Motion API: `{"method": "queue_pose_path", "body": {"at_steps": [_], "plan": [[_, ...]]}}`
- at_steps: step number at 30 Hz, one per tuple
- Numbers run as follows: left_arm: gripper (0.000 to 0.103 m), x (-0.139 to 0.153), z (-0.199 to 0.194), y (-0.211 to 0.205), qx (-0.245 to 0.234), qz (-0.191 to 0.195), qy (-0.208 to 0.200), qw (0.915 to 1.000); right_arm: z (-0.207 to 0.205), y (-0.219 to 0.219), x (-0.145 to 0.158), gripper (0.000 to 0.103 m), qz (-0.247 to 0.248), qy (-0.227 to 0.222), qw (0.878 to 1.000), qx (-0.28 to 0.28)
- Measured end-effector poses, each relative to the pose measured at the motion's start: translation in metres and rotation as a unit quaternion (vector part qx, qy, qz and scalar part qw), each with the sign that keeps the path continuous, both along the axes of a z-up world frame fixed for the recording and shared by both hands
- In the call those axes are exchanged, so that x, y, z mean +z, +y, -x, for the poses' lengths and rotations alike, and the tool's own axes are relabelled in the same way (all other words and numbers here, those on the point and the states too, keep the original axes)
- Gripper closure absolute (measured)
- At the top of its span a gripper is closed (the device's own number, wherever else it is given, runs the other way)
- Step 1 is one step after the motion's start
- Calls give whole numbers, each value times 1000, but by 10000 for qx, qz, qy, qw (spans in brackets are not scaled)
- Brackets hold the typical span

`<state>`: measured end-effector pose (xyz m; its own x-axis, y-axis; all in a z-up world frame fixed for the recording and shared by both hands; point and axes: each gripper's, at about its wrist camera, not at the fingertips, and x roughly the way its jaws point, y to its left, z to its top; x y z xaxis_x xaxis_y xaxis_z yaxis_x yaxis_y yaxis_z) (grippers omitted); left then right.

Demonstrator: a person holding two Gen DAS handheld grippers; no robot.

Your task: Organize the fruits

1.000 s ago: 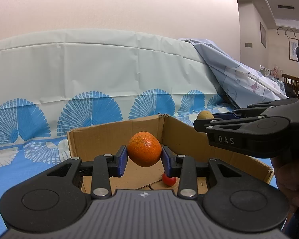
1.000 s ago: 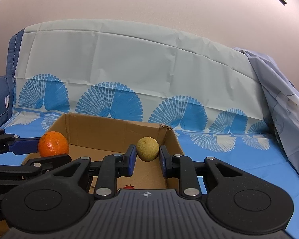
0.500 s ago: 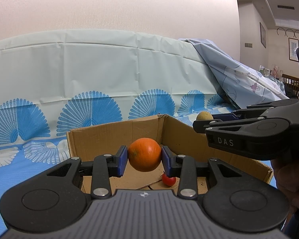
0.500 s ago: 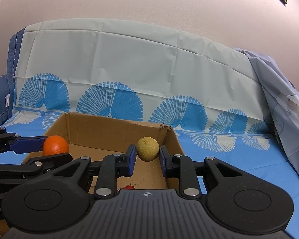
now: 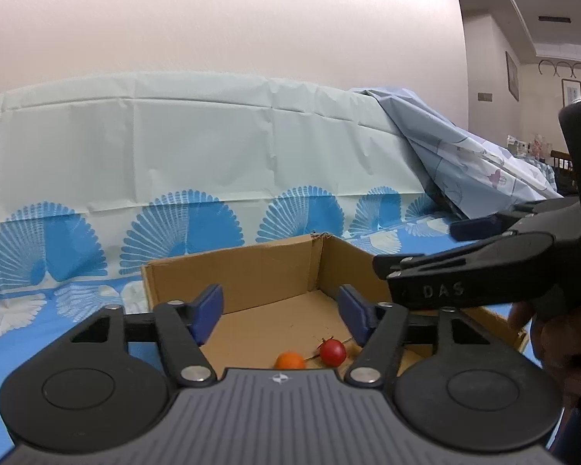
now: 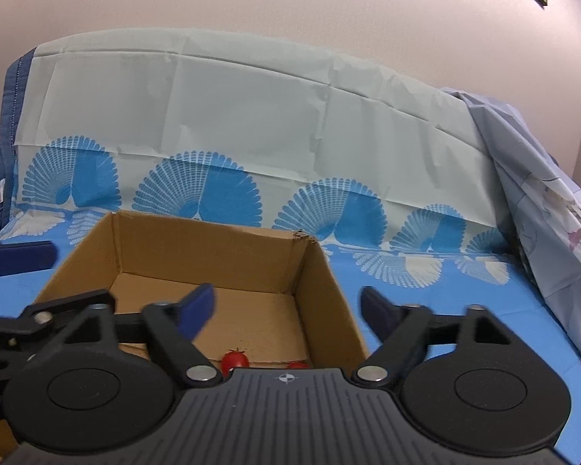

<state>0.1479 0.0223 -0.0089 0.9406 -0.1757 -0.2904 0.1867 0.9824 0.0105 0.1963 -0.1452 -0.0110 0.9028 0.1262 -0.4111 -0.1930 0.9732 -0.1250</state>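
An open cardboard box [image 5: 232,271] [image 6: 213,259] stands on the blue patterned cloth. On its floor lie a small orange [image 5: 289,360] and a red tomato [image 5: 332,352] [image 6: 234,360]. A sliver of another reddish fruit [image 6: 298,365] peeks out beside the tomato. My left gripper [image 5: 281,308] [image 6: 81,273] hangs over the box with its jaws opening and nothing between them. My right gripper [image 6: 286,306] [image 5: 426,248] is over the box's right side, jaws also opening and empty. The yellow fruit is out of sight.
A fan-patterned blue and white cloth [image 6: 197,193] covers the seat and backrest behind the box. A pale blue sheet [image 5: 464,162] is draped at the right. A person's hand [image 5: 561,348] holds the right gripper. A plain wall rises behind.
Both grippers have opened. The orange has dropped from the left gripper onto the box floor, and the yellow fruit has left the right gripper and is gone from view.
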Motion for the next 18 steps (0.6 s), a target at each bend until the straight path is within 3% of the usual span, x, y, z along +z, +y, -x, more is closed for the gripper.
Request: {"method": "queue_pose_path", "body": {"at_steps": [4, 8, 12, 18], "plan": [[18, 4, 24, 4, 63, 38, 8, 10000, 14, -5, 6, 6, -20, -55, 10000, -16], [11, 8, 49, 2, 49, -182, -11, 9998, 33, -17, 13, 1, -186, -86, 9998, -24], [11, 8, 73, -4, -76, -105, 243, 9996, 55, -31, 14, 1, -494, 154, 9986, -81], [10, 3, 103, -26, 138, -109, 650, 9977, 89, -41, 6, 1, -711, 613, 9954, -211]]}}
